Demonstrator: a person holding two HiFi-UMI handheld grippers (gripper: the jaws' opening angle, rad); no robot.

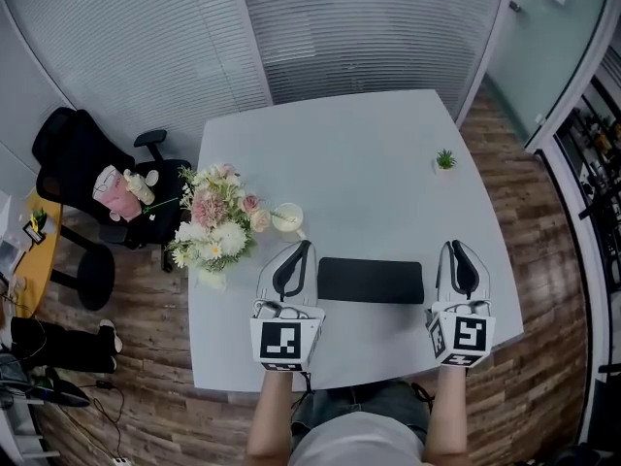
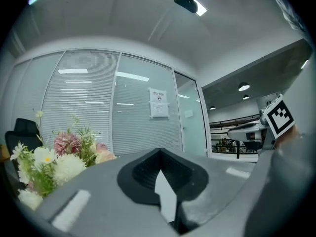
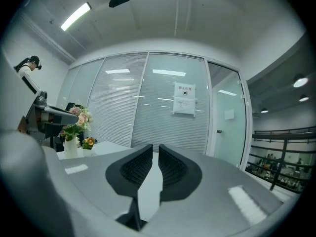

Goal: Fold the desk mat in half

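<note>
The desk mat (image 1: 371, 281) is a flat black rectangle on the white table (image 1: 369, 163), near its front edge. My left gripper (image 1: 304, 245) sits just left of the mat, its jaws closed together with nothing between them. My right gripper (image 1: 456, 245) sits a little right of the mat, also shut and empty. Neither one touches the mat. In the left gripper view the left gripper (image 2: 159, 151) points up over the table, and in the right gripper view the right gripper (image 3: 155, 146) does the same. The mat is hidden in both gripper views.
A vase of flowers (image 1: 215, 229) and a small round cup (image 1: 287, 217) stand just beyond the left gripper. A tiny green plant (image 1: 445, 159) sits at the far right. An office chair (image 1: 116, 192) with a pink toy is left of the table. Blinds cover the glass wall behind.
</note>
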